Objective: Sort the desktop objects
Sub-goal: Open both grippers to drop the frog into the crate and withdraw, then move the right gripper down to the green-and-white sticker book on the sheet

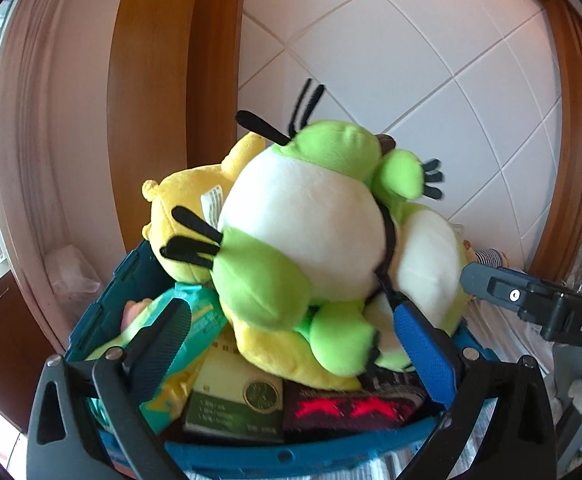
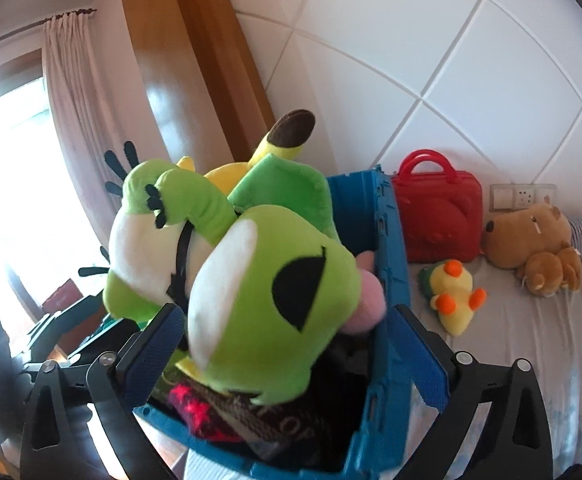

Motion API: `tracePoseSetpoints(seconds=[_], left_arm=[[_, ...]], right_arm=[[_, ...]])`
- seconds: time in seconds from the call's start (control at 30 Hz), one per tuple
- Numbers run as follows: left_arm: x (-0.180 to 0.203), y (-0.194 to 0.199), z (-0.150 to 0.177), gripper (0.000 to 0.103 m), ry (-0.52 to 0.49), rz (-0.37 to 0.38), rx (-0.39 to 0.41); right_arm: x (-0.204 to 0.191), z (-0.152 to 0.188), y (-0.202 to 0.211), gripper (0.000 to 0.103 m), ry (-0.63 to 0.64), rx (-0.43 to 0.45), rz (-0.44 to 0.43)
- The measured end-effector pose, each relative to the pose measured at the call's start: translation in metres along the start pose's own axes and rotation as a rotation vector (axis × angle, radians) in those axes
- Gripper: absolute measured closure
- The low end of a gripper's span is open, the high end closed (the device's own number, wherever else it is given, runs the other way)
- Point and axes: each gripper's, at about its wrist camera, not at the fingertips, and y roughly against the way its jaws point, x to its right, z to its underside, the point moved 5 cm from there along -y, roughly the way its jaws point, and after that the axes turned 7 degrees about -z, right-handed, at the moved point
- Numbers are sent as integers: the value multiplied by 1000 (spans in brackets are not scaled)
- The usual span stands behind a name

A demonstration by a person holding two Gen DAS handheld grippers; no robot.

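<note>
A green and white frog plush (image 1: 303,220) lies on top of a full blue crate (image 1: 275,454); it also shows in the right wrist view (image 2: 267,280), with the crate (image 2: 387,264) behind it. A yellow plush (image 1: 187,204) lies under and behind it. My left gripper (image 1: 295,344) is open, its fingers on either side of the frog's lower body, above the crate. My right gripper (image 2: 291,348) is open around the frog's head, and its fingertip (image 1: 491,286) reaches in from the right in the left wrist view.
The crate also holds a teal wipes pack (image 1: 195,332), a green box (image 1: 235,404) and a dark red-patterned cloth (image 1: 351,404). On the bed to the right lie a red case (image 2: 439,216), a yellow duck plush (image 2: 455,292) and a brown plush (image 2: 531,248).
</note>
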Motion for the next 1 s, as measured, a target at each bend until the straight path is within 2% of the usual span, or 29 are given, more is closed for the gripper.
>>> tracePoseSetpoints(seconds=[0.1, 0.23, 0.43, 0.77, 1.0], left_arm=[[7, 4, 5, 0, -1, -13, 6], [37, 20, 13, 0, 3, -24, 14], [107, 33, 30, 0, -4, -20, 4], [235, 58, 57, 0, -22, 52, -34], [301, 40, 65, 0, -66, 114, -80]], right_arm=[[7, 5, 20, 0, -3, 15, 16], [22, 11, 46, 0, 10, 10, 36], [58, 26, 99, 0, 52, 10, 107], [153, 53, 201, 0, 41, 2, 203], [213, 62, 246, 0, -18, 7, 281]])
